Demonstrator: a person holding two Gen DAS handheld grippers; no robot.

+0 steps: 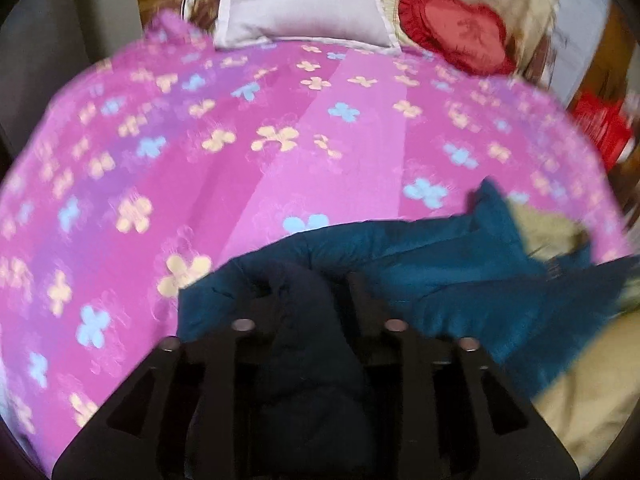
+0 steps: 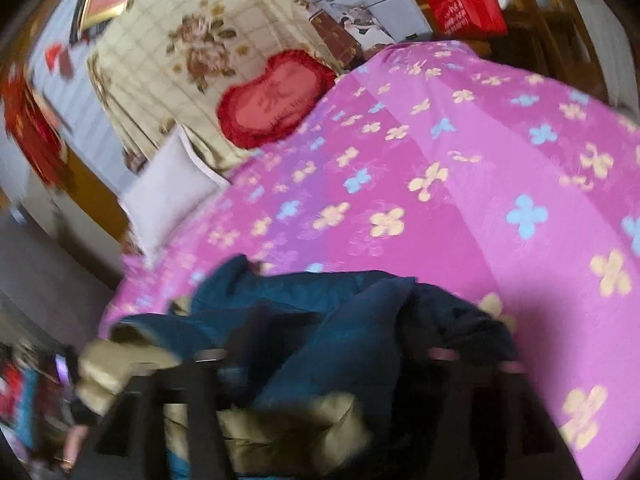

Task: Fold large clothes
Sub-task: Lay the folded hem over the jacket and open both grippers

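A padded teal-blue jacket (image 1: 440,272) with a beige lining lies bunched at the near edge of the pink flowered bedspread (image 1: 240,140). My left gripper (image 1: 310,296) points down at it. Its fingers stand a little apart, and a dark fold of the jacket fills the gap between them without looking pinched. In the blurred right wrist view the same jacket (image 2: 320,304) lies crumpled under my right gripper (image 2: 324,360). That gripper's jaws are spread wide over the cloth and hold nothing. Beige lining (image 2: 288,428) shows low between the fingers.
At the head of the bed stand a white pillow (image 1: 304,0), a red heart cushion (image 1: 456,28) and a cream floral quilt (image 2: 184,48). A red bag (image 2: 464,0) hangs beyond the bed's far side. The bedspread (image 2: 460,160) stretches flat beyond the jacket.
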